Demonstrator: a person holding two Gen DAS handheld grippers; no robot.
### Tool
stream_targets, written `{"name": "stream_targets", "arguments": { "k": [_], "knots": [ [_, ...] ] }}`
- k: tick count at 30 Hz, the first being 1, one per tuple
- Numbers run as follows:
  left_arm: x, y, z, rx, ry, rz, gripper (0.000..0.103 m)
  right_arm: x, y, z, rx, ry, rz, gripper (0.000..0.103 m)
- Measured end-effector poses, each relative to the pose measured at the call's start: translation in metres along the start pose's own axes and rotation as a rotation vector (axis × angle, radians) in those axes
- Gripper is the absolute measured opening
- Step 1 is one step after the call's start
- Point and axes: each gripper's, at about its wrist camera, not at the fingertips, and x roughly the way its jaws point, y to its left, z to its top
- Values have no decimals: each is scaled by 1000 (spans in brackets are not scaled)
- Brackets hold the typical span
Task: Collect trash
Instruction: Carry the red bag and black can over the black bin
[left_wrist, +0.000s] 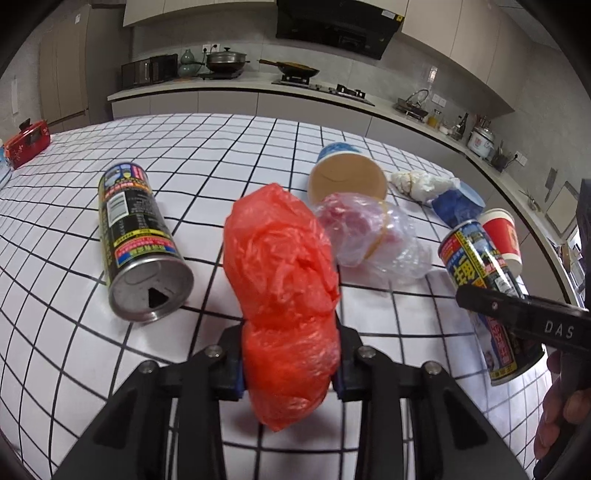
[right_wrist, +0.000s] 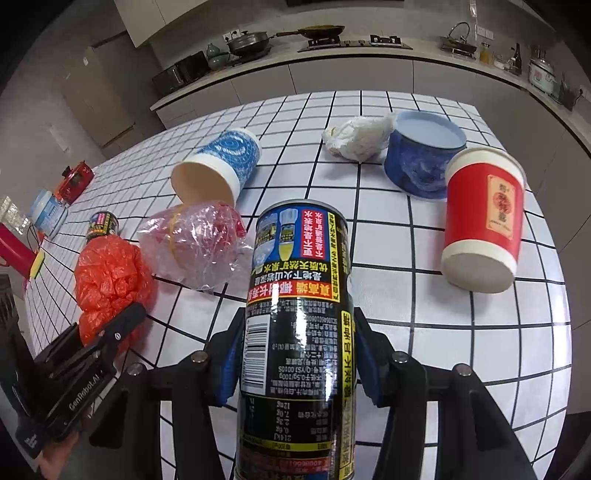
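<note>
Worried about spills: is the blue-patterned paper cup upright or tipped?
Tipped. The blue-patterned paper cup lies on its side on the checked tablecloth, its open mouth showing a bare brown interior.

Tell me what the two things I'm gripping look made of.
Red bag in the left gripper: thin plastic film, crinkled, slightly glossy. Black can in the right gripper: probably metal under a glossy printed label; glare streaks show on its side.

The bench (right_wrist: 424, 266) is white with a black grid. The crumpled bag (left_wrist: 284, 266) is orange-red, the can (right_wrist: 299, 295) black with yellow and red bands. One cup (right_wrist: 484, 218) is red, another (right_wrist: 229, 155) blue-patterned with white.
</note>
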Motion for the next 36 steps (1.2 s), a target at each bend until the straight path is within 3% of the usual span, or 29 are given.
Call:
{"name": "stream_targets", "arguments": {
  "k": [11, 36],
  "knots": [
    [-24, -51, -13, 50, -31, -32, 35, -54, -29, -14, 18, -71, 12, 55],
    [-47, -197, -50, 147, -59, -81, 35, -161, -185, -70, 104, -147, -13, 55]
  ]
}}
